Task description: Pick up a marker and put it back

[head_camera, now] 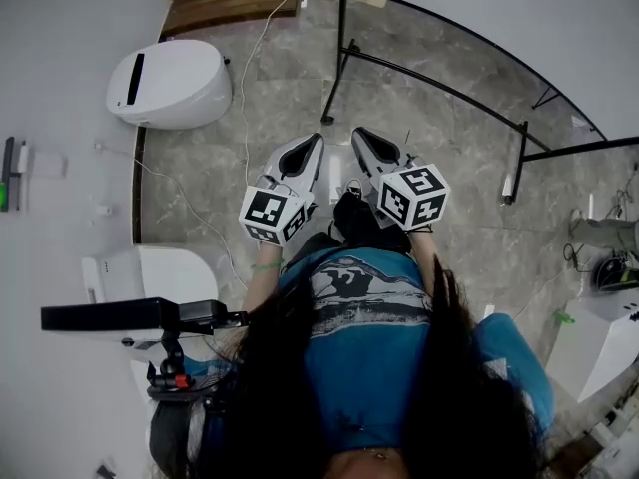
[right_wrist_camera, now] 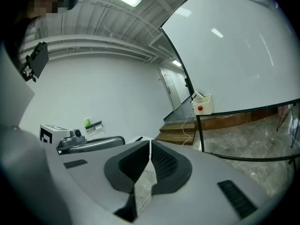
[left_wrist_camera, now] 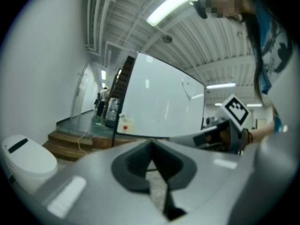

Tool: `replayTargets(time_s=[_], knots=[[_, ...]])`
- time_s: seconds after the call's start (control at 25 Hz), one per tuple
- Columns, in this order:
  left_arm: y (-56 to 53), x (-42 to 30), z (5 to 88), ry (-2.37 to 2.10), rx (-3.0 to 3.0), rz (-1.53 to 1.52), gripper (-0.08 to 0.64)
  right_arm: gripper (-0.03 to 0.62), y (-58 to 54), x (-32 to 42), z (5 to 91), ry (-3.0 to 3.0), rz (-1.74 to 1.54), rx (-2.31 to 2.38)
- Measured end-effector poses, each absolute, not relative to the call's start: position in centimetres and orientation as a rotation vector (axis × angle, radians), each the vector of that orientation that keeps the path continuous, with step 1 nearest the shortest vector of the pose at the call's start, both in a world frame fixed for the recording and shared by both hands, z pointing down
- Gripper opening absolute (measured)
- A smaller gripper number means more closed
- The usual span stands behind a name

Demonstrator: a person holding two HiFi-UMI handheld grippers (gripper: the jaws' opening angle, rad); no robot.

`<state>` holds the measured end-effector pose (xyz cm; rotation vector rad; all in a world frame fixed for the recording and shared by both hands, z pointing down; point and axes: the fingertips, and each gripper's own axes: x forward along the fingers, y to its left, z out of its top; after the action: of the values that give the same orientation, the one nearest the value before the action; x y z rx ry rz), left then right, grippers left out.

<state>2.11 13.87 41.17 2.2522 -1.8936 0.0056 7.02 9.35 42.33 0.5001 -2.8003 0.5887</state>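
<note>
Head view: left gripper (head_camera: 317, 141) and right gripper (head_camera: 360, 134) are held side by side in front of the person, over bare stone floor (head_camera: 439, 198). No tabletop in sight. Both sets of jaws are pressed together with nothing in them. Far left, a wall ledge (head_camera: 20, 180) carries a dark stick with a green end, probably the marker (head_camera: 7, 173). It is well apart from both grippers. A white rounded unit (head_camera: 170, 83) sits on the floor between the ledge and the hands.

Left gripper view: left gripper (left_wrist_camera: 151, 144) has its pads meeting at the tip, empty. It faces the whiteboard (left_wrist_camera: 159, 102), which has a box with a red button (left_wrist_camera: 124, 124) at its left end. No marker is visible here.

Right gripper view: right gripper (right_wrist_camera: 150, 142) has its jaws closed and empty. The ledge (right_wrist_camera: 95, 125) shows on the far wall to the left with something green on it, too small to identify.

Step, my read: approach, pick not started. Next move calls for getting both hands across to the left wall, spreading one set of jaws, and lining them up across the marker's barrel before closing.
</note>
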Motion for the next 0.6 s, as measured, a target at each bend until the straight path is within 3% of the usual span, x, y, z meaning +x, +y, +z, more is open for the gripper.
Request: replayTargets(time_s=[0.6], knots=[[-3.7,-2.2,40.0,-1.828,2.306,0.039,0.004,0.017,-7.9,1.4,41.6,-2.807,0.656,0.526]])
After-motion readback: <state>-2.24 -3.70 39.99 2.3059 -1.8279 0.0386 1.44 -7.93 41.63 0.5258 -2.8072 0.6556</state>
